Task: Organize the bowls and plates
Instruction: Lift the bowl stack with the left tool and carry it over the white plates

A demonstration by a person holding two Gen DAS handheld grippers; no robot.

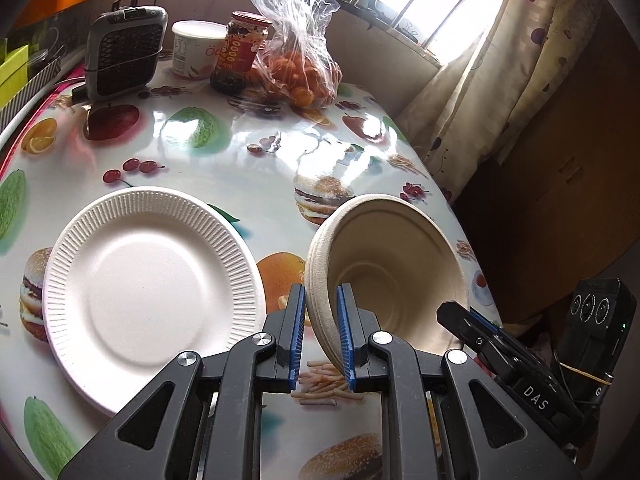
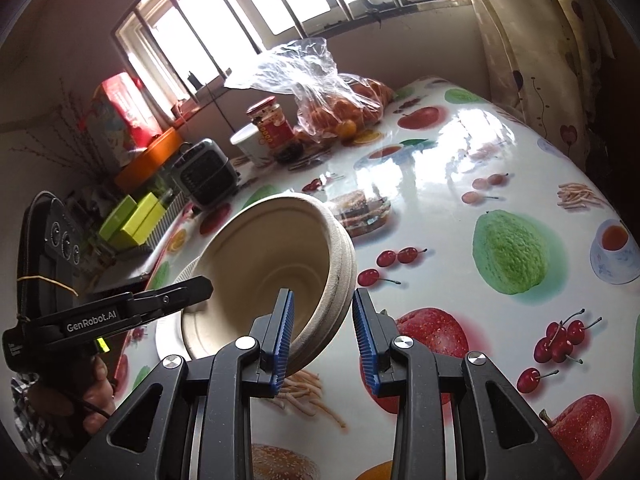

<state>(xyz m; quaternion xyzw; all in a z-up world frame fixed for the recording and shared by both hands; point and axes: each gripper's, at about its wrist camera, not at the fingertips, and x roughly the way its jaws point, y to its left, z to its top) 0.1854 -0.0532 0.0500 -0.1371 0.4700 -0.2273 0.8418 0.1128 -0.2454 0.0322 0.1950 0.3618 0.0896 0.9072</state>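
A tan paper bowl (image 1: 384, 264) is tilted on its side above the fruit-print table, its mouth facing me. My left gripper (image 1: 322, 336) is shut on the bowl's near rim. In the right wrist view the same bowl (image 2: 264, 264) is tilted, and my right gripper (image 2: 324, 340) straddles its rim with the jaws apart; the left pad (image 2: 282, 340) touches the rim, the right pad stands clear. A white ribbed paper plate (image 1: 148, 292) lies flat on the table left of the bowl. The right gripper also shows at the bowl's right in the left wrist view (image 1: 472, 320).
At the table's far side stand a small grey heater (image 1: 124, 52), a white tub (image 1: 198, 48), a red-lidded jar (image 1: 242, 46) and a plastic bag of oranges (image 1: 304, 68). The table edge (image 1: 460, 216) drops off to the right by a curtain.
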